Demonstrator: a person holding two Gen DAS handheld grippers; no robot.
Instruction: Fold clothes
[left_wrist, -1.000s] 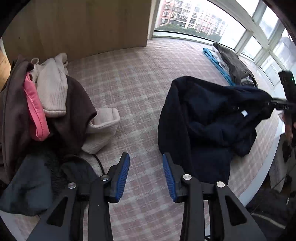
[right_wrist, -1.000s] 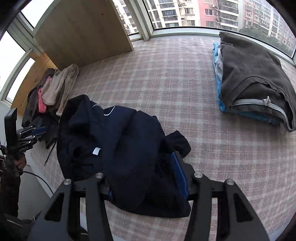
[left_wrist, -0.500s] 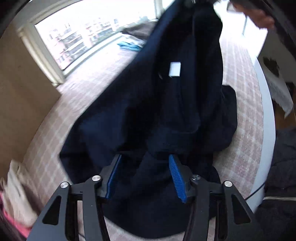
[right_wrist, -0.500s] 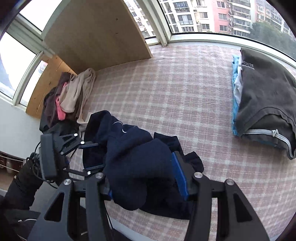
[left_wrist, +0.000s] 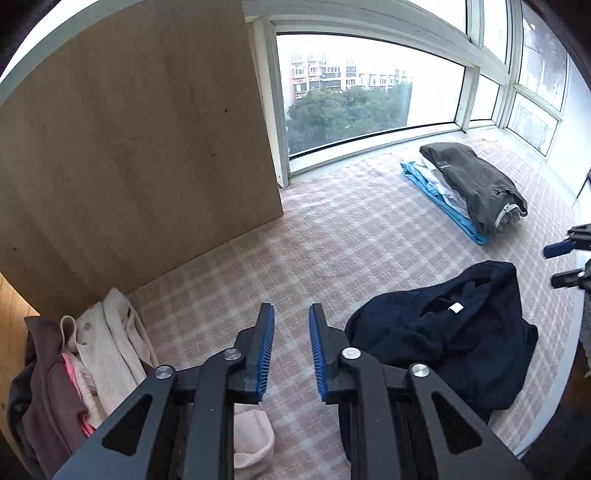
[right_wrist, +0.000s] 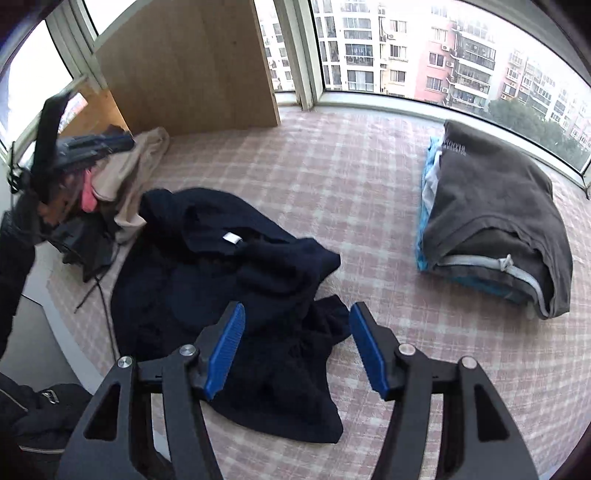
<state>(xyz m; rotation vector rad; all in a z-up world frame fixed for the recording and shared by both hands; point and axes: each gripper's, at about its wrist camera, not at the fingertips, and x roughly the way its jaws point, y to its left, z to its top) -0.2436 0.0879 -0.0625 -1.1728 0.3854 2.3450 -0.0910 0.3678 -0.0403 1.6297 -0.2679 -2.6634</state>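
A crumpled dark navy garment (right_wrist: 229, 291) with a small white label lies on the pink plaid surface; it also shows in the left wrist view (left_wrist: 443, 339). My right gripper (right_wrist: 297, 347) is open and empty, hovering just above the garment's near right part. My left gripper (left_wrist: 291, 350) is open and empty, raised above the surface to the left of the garment; it appears small in the right wrist view (right_wrist: 107, 144) over the clothes pile. The right gripper's fingertips (left_wrist: 557, 249) show at the left wrist view's right edge.
A heap of unfolded clothes (left_wrist: 92, 358) in beige, pink and brown lies at the left, also seen in the right wrist view (right_wrist: 122, 184). A folded stack, grey on blue (right_wrist: 495, 218), sits at the right by the windows. A wooden panel (left_wrist: 140, 147) stands behind. The surface's white edge (left_wrist: 569, 354) runs near me.
The right gripper has let go of the navy garment, which dropped from hanging to lying in a heap. The left gripper has pulled back from the garment and up, over the clothes pile.
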